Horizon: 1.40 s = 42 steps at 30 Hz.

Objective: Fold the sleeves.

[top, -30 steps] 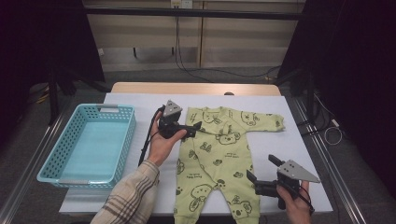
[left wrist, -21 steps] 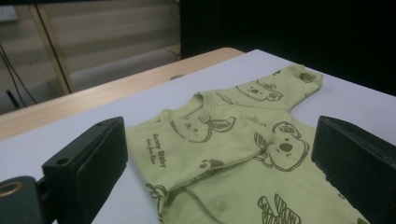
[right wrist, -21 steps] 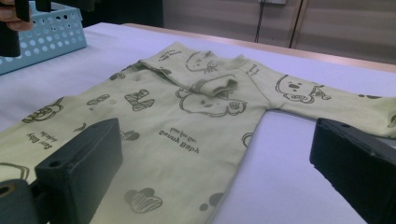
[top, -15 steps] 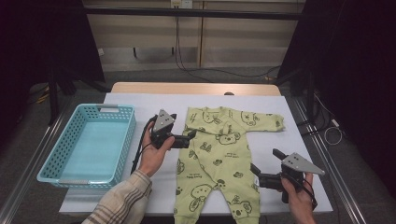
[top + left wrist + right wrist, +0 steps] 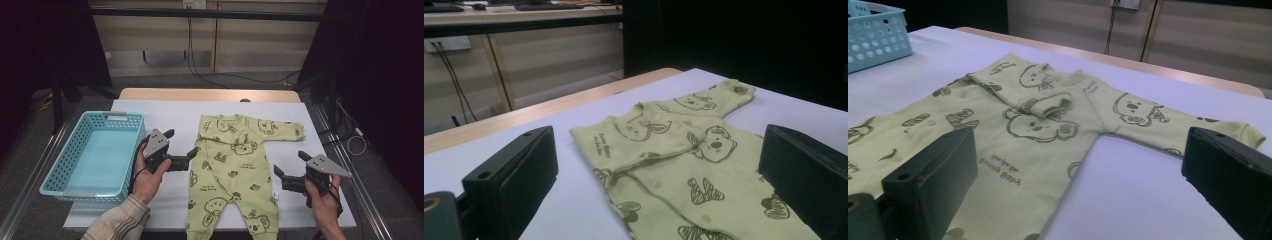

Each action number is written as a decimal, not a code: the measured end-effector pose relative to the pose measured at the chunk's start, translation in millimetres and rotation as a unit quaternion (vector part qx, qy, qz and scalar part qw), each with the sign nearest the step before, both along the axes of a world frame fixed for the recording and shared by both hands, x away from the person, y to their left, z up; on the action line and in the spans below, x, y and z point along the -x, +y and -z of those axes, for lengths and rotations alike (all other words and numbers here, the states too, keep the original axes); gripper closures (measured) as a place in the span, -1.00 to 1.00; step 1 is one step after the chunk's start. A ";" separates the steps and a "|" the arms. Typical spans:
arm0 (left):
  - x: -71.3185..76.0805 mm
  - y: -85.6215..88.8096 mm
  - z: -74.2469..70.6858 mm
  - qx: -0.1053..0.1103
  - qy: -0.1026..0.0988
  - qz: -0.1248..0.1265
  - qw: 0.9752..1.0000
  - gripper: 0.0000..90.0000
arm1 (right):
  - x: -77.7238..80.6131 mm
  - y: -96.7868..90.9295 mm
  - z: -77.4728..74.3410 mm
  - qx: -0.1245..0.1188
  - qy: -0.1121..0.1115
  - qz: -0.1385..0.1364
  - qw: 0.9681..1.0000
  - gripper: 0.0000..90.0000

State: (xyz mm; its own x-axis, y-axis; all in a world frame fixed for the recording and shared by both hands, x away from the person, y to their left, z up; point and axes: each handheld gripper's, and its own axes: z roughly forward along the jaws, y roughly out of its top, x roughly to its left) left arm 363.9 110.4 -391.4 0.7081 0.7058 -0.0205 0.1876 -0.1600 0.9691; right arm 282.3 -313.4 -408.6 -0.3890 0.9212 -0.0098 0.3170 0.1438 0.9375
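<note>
A light green baby onesie (image 5: 235, 165) with dark bear prints lies flat on the white table, neck at the far side. Its left sleeve is folded across the chest (image 5: 649, 135) and its right sleeve (image 5: 1168, 125) stretches out sideways. My left gripper (image 5: 181, 142) hovers just beside the garment's left edge, jaws wide apart and empty, and the onesie (image 5: 704, 190) lies ahead between them. My right gripper (image 5: 290, 162) is held off the garment's right side near the leg, also open and empty, facing the onesie (image 5: 1038, 125).
A teal plastic basket (image 5: 62, 167) stands on the left part of the table, and its corner (image 5: 873, 30) appears in the right gripper view. The white table top (image 5: 325, 125) ends in a wooden strip (image 5: 200, 94) at the far edge. Metal rails run along both sides.
My left gripper has drawn back left and toward the person, off the folded sleeve. My right gripper has shifted a little to the right and away. The onesie has not moved.
</note>
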 end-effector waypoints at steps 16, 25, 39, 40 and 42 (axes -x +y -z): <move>37.6 28.4 2.0 0.016 0.009 -0.001 1.000 -0.97 | -29.7 -30.9 -2.3 0.015 0.021 0.037 0.999 -0.93; 54.9 44.2 1.9 0.000 -0.001 -0.025 1.000 -0.95 | -46.1 -44.8 -8.4 0.021 0.040 0.059 0.997 -0.88; 72.5 80.2 11.9 0.005 -0.003 -0.068 0.998 -0.94 | -82.5 -62.0 -3.4 0.027 0.073 0.069 0.995 -0.73; 72.9 81.5 13.0 0.004 0.002 -0.067 0.998 -0.94 | -84.8 -61.6 -2.2 0.029 0.077 0.070 0.994 -0.71; 73.6 82.8 15.6 0.001 0.007 -0.063 0.998 -0.94 | -90.1 -62.6 -0.4 0.034 0.083 0.069 0.994 -0.68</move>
